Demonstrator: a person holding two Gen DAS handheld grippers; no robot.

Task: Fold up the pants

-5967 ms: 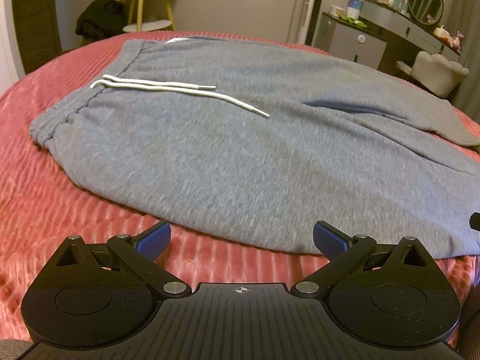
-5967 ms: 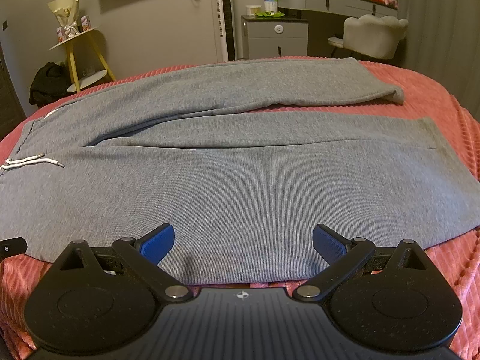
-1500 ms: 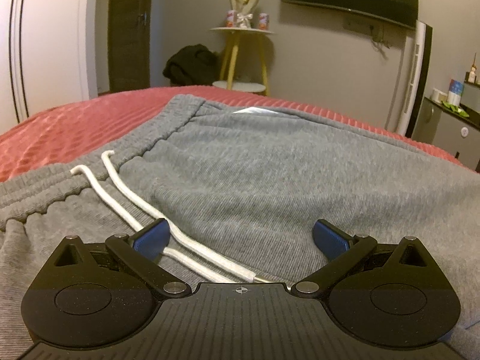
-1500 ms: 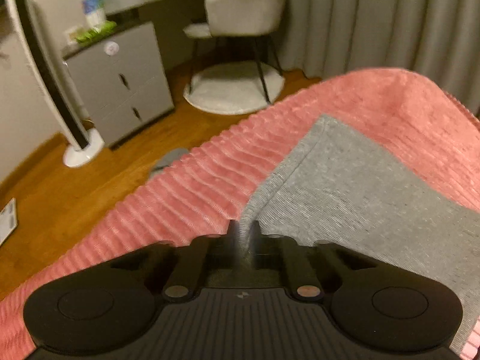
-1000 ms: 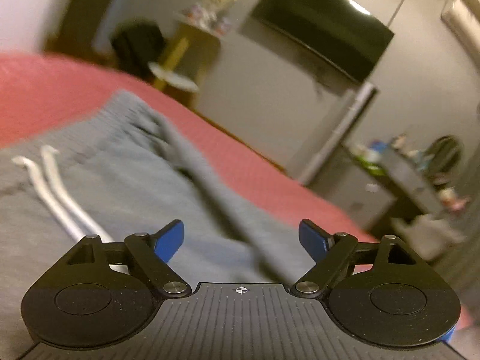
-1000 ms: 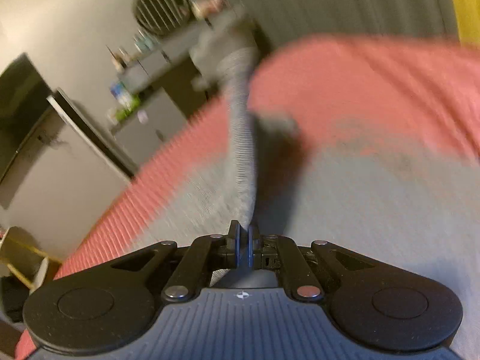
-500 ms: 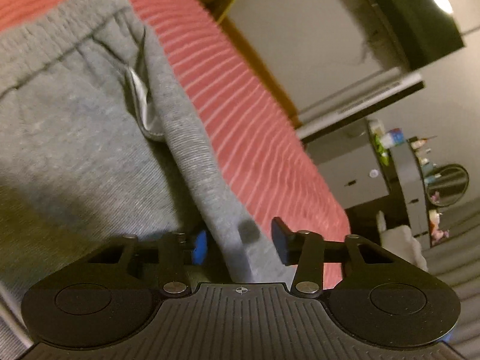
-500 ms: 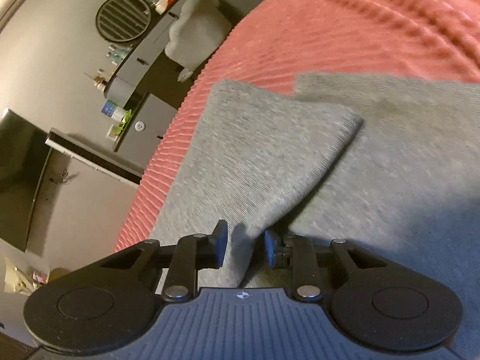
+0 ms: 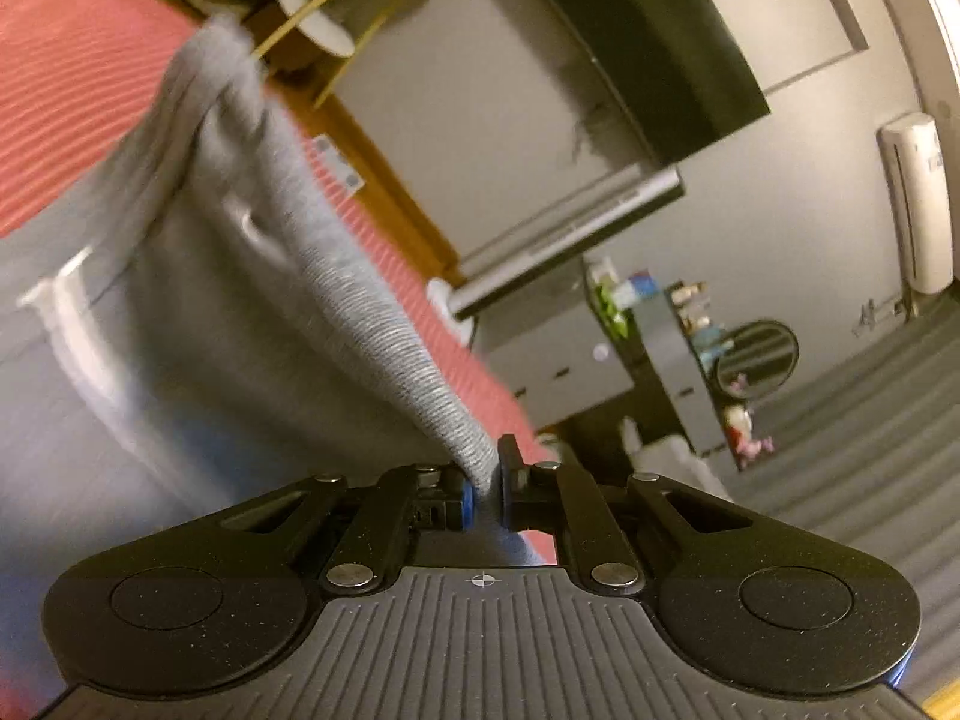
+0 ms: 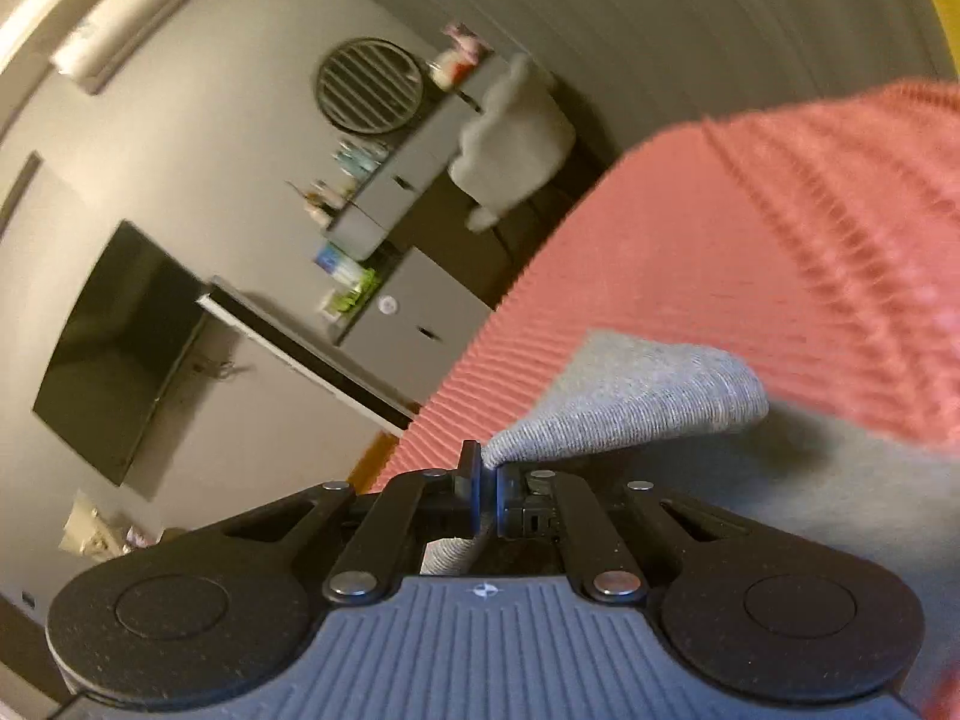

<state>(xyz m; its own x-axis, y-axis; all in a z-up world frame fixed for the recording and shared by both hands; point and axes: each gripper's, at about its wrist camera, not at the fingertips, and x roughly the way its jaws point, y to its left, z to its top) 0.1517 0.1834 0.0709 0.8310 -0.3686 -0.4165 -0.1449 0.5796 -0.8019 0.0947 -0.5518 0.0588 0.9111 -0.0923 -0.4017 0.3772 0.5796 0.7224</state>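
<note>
I have the left tool (image 9: 485,491) closed on an edge of the grey pants (image 9: 252,324), which stretch toward the upper left of the frame (blurred there). My right tool (image 10: 487,489) pinches a leg end over the red bed (image 10: 780,252).

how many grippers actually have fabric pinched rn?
2. Left gripper is shut on the pants edge near the waistband; right gripper is shut on a leg end.
</note>
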